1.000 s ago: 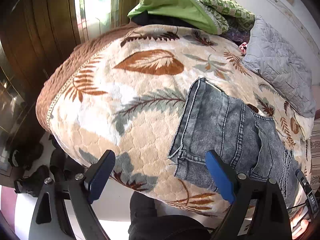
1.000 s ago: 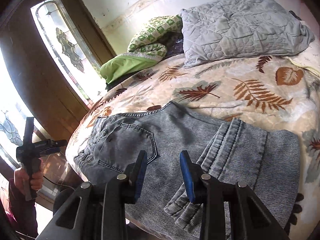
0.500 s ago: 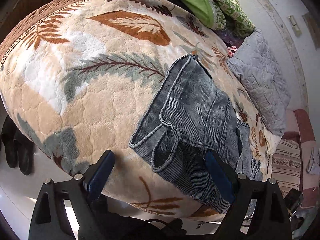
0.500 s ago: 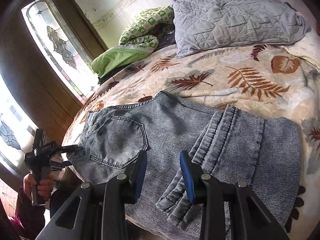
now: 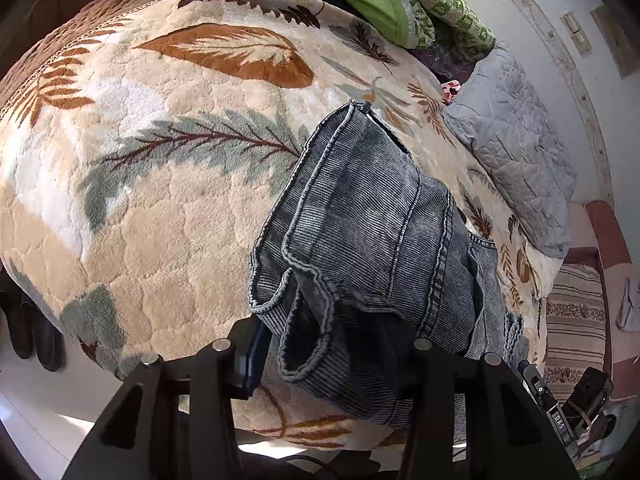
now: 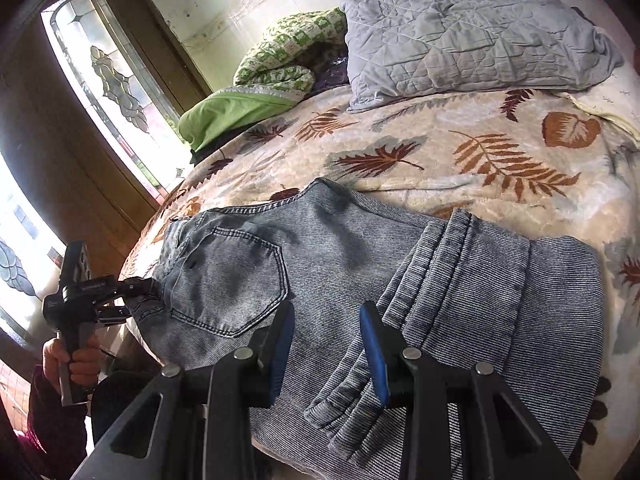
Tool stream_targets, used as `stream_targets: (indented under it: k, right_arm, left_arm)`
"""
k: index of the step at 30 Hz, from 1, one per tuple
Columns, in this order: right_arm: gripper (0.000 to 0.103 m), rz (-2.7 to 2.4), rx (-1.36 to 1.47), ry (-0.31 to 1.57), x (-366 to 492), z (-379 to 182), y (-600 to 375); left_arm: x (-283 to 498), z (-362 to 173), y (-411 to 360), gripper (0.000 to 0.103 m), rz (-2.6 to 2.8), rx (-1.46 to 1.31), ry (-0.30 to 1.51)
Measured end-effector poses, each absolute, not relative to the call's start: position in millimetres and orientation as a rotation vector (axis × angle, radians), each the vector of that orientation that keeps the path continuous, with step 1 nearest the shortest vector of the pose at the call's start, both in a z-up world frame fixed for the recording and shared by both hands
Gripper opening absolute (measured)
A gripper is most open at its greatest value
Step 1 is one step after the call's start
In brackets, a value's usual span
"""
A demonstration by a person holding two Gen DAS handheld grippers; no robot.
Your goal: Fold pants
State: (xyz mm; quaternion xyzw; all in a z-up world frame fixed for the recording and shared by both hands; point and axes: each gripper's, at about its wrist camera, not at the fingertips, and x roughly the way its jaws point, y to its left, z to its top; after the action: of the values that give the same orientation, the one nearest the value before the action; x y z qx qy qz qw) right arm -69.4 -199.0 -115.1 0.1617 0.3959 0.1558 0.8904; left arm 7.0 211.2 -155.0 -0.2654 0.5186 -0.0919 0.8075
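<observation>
Left gripper [image 5: 332, 344]: the fingers have just been closing and now pinch a bunched edge of the pants [image 5: 372, 216]. The denim spills over the right-hand finger, hiding its pad entirely; only the blue edge of the left-hand pad shows beside the cloth. Seen from the right wrist, the same gripper [image 6: 132, 300] bites the waistband corner at the bed's near edge, held by a hand [image 6: 72, 356] whose sleeve is cut off by the picture's border.

Right gripper [image 6: 326, 354]: the fingers stand partly apart with a clear gap between the blue pads, hovering above the pants [image 6: 360, 280]. Whether the pad tips touch the cloth cannot be told. No fabric lies between them.

The pants lie flat on the bed [image 6: 480, 152], directly ahead of both pairs of fingers, back pocket up, the legs doubled over toward the right gripper's right-hand finger. Beyond the fingers lie a grey pillow [image 6: 460, 32] and a green quilt [image 6: 272, 76], partly tucked behind each other; a dark item between them is hard to make out. Left of the left gripper, dark shoes [image 5: 36, 336] on the floor are cut off.

Against the earlier frames: the left fingers were wide apart above the bed with the pants beside one pad; the denim now fills the gap. The right gripper's spacing is unchanged.
</observation>
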Motion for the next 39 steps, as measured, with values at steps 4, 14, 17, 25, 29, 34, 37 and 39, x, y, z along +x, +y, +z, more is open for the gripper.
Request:
stream_targets:
  k: [4,14,17,25,29,34,37,39]
  right_arm:
    - [0.037,0.320,0.310,0.827,-69.5,-116.2,-195.4]
    - [0.037,0.267,0.381,0.861,-61.2,-127.3,-212.0]
    - [0.037,0.295,0.399,0.852,-62.5,-126.3,-214.7]
    - [0.037,0.363,0.432,0.867,-54.1,-129.1,-201.3]
    - [0.037,0.463,0.585,0.878,-40.4,-134.0,-184.3]
    - [0.037,0.460,0.690,0.931,-14.6,-153.6,-155.0]
    - [0.031,0.469,0.787,0.959,-3.3,-180.8,-149.1]
    - [0.031,0.487,0.811,0.970,-2.2,-180.8,-152.2]
  left_arm:
    - [9.4,-155.9,211.5,0.037,-0.191,-0.574,1.103]
    - [5.1,-127.7,194.5,0.016,-0.195,-0.455,1.017]
    - [0.3,-108.1,183.5,0.015,-0.221,-0.409,0.970]
    - [-18.4,-51.9,142.9,0.015,-0.324,-0.321,0.863]
    - [-31.7,-24.8,113.3,0.014,-0.407,-0.262,0.817]
    - [-41.7,-7.4,76.5,0.014,-0.492,-0.188,0.797]
    - [-44.2,-6.1,63.1,0.014,-0.519,-0.172,0.803]
    - [-46.5,-5.8,57.9,0.014,-0.528,-0.166,0.806]
